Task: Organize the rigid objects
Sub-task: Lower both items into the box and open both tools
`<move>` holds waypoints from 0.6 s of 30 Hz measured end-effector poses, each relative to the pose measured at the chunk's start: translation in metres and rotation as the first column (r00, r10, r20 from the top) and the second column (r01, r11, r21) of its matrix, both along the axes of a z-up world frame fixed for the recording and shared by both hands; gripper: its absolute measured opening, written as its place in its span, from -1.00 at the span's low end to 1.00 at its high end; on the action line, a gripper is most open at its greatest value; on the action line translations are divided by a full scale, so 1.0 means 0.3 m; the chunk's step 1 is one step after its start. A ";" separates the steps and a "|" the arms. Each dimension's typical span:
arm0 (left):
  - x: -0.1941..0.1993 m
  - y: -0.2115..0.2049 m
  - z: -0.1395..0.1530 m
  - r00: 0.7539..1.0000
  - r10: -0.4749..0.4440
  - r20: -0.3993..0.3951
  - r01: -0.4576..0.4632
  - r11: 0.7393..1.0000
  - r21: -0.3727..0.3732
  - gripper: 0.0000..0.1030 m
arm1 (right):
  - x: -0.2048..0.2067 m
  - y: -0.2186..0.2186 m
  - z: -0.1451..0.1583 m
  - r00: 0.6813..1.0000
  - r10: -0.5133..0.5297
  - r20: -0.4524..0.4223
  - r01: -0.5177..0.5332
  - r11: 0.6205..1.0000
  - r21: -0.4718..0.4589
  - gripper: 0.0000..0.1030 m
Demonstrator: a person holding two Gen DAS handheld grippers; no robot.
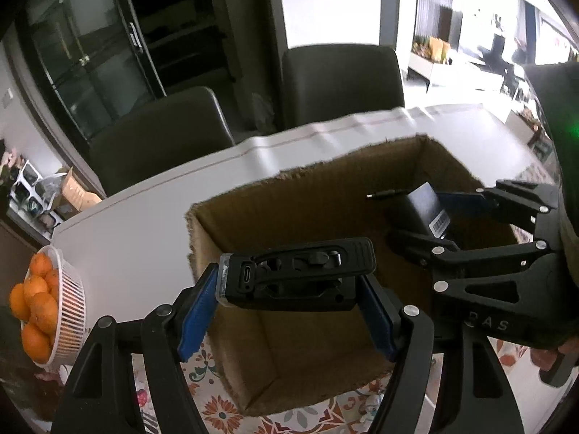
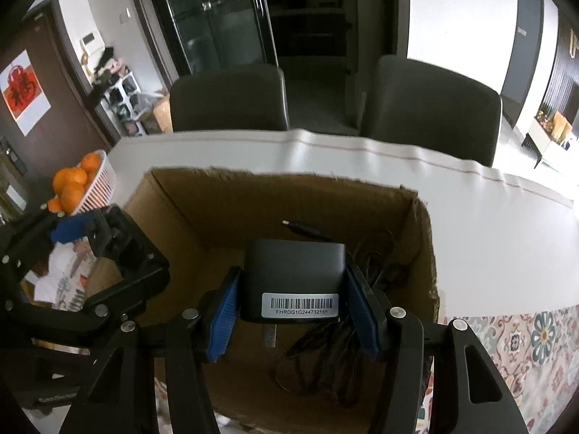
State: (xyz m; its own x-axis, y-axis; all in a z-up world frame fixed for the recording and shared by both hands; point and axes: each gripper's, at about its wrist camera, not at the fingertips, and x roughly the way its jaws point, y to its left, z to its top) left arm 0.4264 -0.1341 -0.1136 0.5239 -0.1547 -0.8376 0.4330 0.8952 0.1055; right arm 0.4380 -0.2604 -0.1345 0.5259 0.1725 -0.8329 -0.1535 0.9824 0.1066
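Cardboard box (image 1: 325, 195) stands on the table (image 1: 144, 231); left gripper (image 1: 289, 311) clamps a black clip (image 1: 296, 278), right gripper (image 2: 293, 311) clamps a black adapter (image 2: 293, 278) above it.

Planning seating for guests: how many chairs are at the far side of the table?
2. One chair stands left, the other chair right, both pushed against the white table. Others may sit outside view.

Daylight blown out upper right; box (image 1: 325, 195) interior dim; fisheye bending, dark corners; slight blur.
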 end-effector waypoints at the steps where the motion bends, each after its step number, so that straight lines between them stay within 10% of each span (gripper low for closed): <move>1: 0.004 -0.003 -0.007 1.000 -0.008 -0.007 0.008 1.000 0.007 0.41 | 0.004 -0.004 -0.011 1.000 0.004 -0.013 -0.004 1.000 -0.005 0.11; 18: 0.024 -0.029 -0.051 0.999 0.000 -0.051 0.004 0.997 0.081 0.55 | 0.009 -0.003 -0.035 0.999 0.034 -0.043 -0.039 0.990 -0.136 0.19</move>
State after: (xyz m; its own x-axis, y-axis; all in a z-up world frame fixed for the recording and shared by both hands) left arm 0.4337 -0.1429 -0.1287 0.4797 -0.0867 -0.8731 0.4417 0.8837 0.1549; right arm 0.4406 -0.2613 -0.1451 0.4867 0.0739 -0.8704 -0.1877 0.9820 -0.0216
